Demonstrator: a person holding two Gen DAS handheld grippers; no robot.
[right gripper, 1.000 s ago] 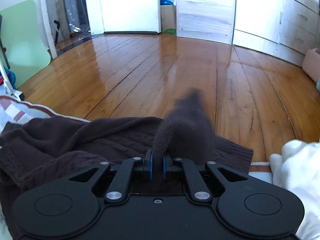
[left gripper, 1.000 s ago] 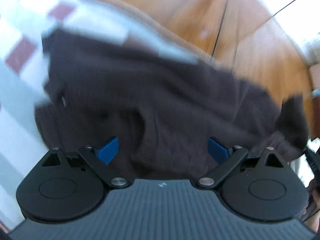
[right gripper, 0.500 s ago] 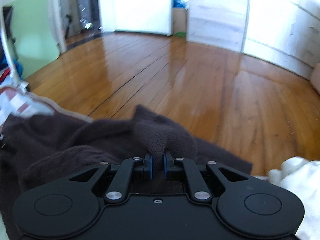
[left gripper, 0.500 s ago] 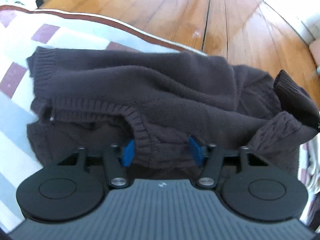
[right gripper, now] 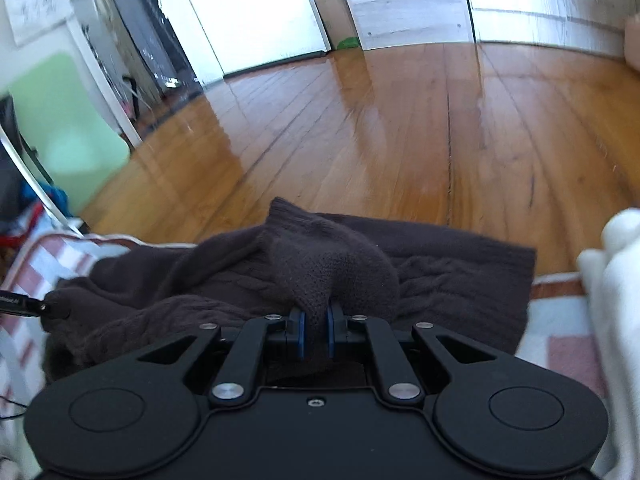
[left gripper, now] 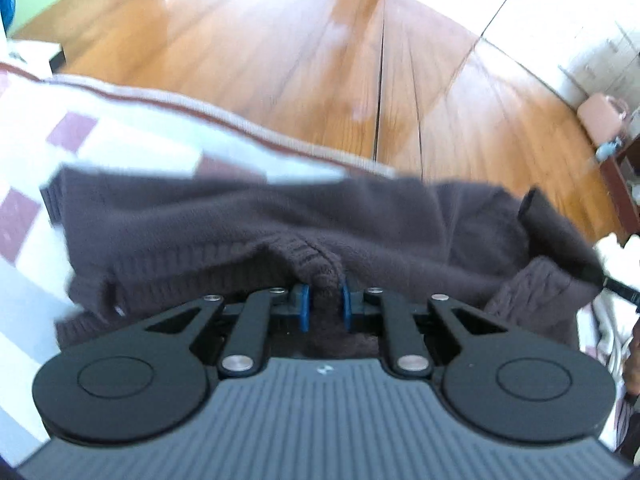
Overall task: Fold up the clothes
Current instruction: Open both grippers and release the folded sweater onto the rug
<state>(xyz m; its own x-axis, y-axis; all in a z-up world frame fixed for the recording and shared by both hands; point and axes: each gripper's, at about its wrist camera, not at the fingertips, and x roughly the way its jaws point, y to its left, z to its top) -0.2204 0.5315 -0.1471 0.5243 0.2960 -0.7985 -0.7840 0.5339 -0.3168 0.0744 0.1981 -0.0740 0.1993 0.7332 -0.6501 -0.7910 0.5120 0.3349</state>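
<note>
Brown sweater (left gripper: 248,216), bunched on checked blanket (left gripper: 132,140) at its floor-side edge: left gripper (left gripper: 323,304) clamps ribbed hem, right gripper (right gripper: 315,330) clamps knit fold; lift both evenly, keep cloth taut, lay edges square.

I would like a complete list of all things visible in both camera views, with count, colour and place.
sweater: one, dark brown knit, lying crumpled on the bed cover, pinched at two places
bed cover: one, white with dull red checks, under the sweater
floor: one, glossy orange-brown wood, beyond the bed edge
white cloth: one, white, on the bed at the right edge of the right view
green panel: one, pale green, at far left
pink box: one, pink, on the floor at far right
left hand-held gripper: one, black with blue pads, shut on the sweater's ribbed edge
right hand-held gripper: one, black with blue pads, shut on a sweater fold
</note>
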